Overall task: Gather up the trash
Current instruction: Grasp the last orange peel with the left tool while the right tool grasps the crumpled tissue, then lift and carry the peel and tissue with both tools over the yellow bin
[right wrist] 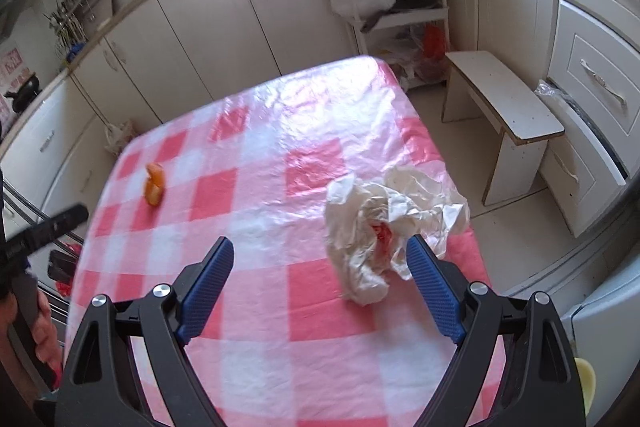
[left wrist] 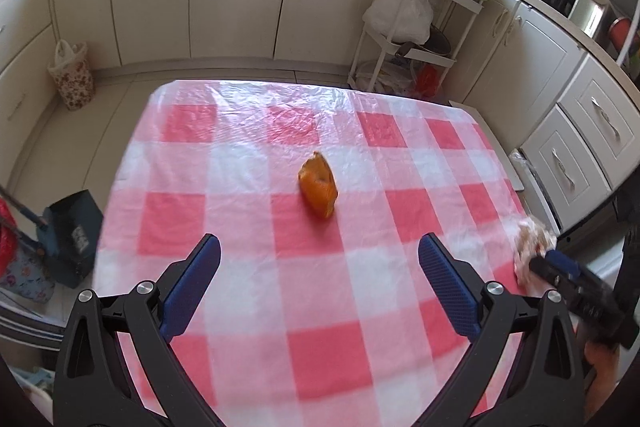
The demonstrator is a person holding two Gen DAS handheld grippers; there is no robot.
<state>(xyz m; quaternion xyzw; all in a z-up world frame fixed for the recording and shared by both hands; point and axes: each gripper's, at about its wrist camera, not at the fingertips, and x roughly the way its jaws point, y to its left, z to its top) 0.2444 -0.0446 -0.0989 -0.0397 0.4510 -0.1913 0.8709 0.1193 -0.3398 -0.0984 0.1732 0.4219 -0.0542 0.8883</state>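
While both my jaws gape empty, my right gripper (right wrist: 320, 267) should straddle the crumpled wrapper (right wrist: 380, 223) (orange peel (left wrist: 318, 185) waits left).

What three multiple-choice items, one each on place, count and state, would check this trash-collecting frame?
1. Where is the crumpled plastic bag?
A. on the floor
B. on the checked tablecloth near its right edge
C. on the bench

2. How many trash pieces lie on the table?
A. two
B. four
C. none

3. How is the right gripper?
A. shut on the bag
B. shut, empty
C. open

Key: 1 B, the bag rests on the cloth; 2 A, the bag and the orange peel; 3 C, jaws wide apart, gripping nothing.
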